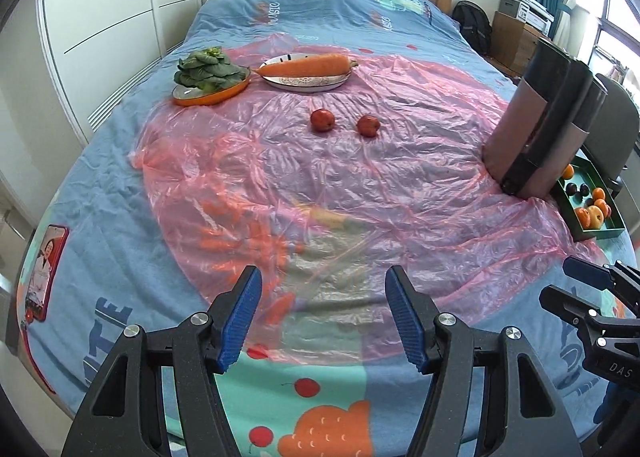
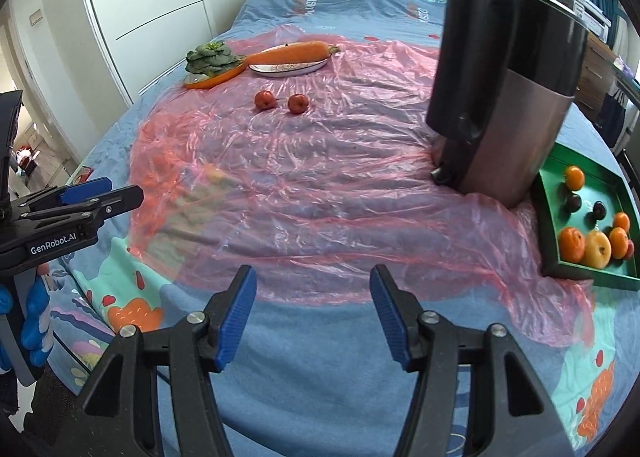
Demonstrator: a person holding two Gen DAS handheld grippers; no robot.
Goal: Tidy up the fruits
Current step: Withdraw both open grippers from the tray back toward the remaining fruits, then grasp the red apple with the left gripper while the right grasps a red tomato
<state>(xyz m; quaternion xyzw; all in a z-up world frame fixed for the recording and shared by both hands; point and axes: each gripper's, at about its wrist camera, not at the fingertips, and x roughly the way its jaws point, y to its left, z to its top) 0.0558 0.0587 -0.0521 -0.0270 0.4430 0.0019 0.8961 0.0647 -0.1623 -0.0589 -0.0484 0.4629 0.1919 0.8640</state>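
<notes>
Two small red fruits point(image 1: 322, 120) point(image 1: 368, 125) lie side by side on a pink plastic sheet point(image 1: 320, 185) in the middle of the bed; the right wrist view shows them too point(image 2: 265, 100) point(image 2: 298, 103). A green tray point(image 2: 588, 277) at the right edge holds several oranges, two dark plums and a yellow fruit point(image 2: 598, 249). My left gripper point(image 1: 323, 277) hangs open over the sheet's near edge with nothing between its blue pads. My right gripper point(image 2: 313, 273) is open too, empty, over the blue bedcover to the left of the tray. Both are well short of the red fruits.
A tall black and steel appliance point(image 2: 508, 97) stands just left of the tray. At the back left, leafy greens point(image 1: 208, 69) sit on an orange plate and a carrot point(image 1: 308, 65) on a white plate point(image 1: 304, 85). White wardrobes flank the bed's left side.
</notes>
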